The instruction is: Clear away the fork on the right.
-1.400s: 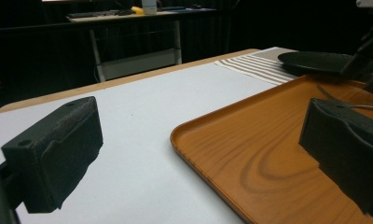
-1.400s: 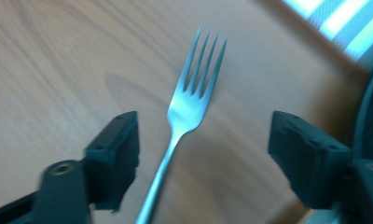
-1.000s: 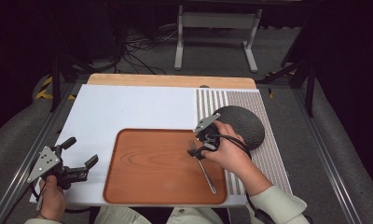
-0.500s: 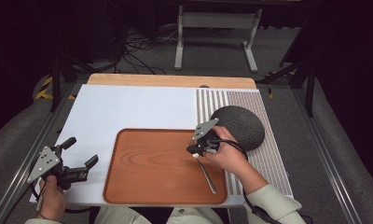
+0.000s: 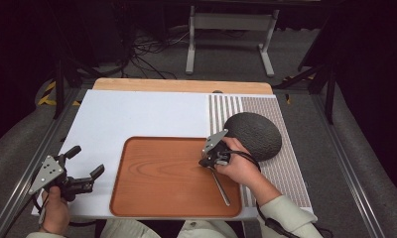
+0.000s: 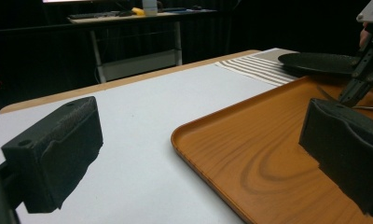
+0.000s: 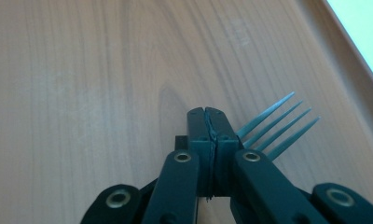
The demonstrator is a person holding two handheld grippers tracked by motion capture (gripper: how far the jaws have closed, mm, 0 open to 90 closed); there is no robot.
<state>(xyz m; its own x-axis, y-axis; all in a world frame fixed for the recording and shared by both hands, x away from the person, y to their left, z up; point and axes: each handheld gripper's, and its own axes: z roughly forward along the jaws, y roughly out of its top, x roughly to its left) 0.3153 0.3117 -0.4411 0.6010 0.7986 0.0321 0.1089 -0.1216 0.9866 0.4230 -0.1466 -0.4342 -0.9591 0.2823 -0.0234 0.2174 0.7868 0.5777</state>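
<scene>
The right tool (image 5: 210,159), jaws pressed together on a fork (image 7: 278,126), has tipped down onto the wooden tray (image 5: 152,198) over the last second, the handle now trailing toward the person. This looks like a grasp, though a lift is not yet evident. The right gripper view reveals the tines, which the high view cannot resolve. The left tool (image 5: 82,166) hangs with jaws apart over the white tabletop (image 5: 137,114), beside the tray.

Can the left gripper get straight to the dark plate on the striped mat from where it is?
Probably not directly. The left gripper sits open off the tray's left edge; the dark plate lies beyond the tray, with the right gripper, shut on the fork, and its hand between.
</scene>
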